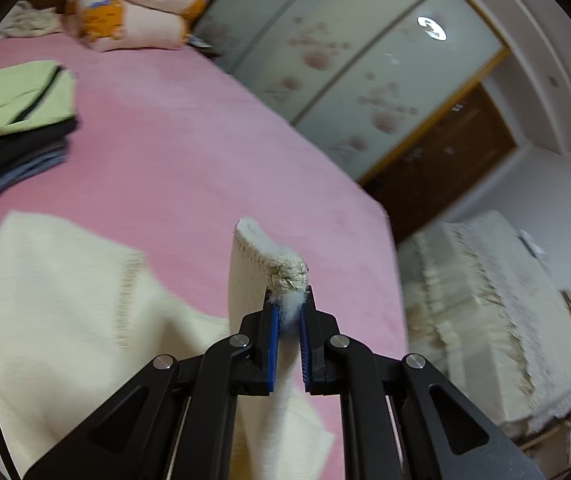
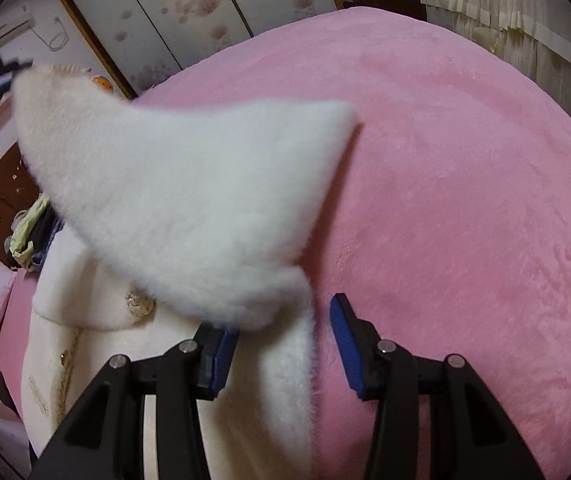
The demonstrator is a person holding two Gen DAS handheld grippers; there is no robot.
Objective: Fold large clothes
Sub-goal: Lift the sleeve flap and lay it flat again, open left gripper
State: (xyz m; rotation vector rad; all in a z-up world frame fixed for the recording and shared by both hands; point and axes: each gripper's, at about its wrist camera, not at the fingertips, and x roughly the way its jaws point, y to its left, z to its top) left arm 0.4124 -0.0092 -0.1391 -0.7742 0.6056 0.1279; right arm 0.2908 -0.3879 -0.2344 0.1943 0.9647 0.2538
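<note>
The left claw (image 1: pixel 288 314) pinches a fuzzy corner of the cream coat (image 1: pixel 57 300), lifted above the pink bed (image 1: pixel 189 152). A stack of folded clothes (image 1: pixel 13 128) lies at the far left.

Pink bed (image 1: pixel 189 152) beside floral sliding wardrobe doors (image 1: pixel 337 64).

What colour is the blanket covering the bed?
Pink, a plain plush pink blanket, showing best in the right wrist view.
</note>
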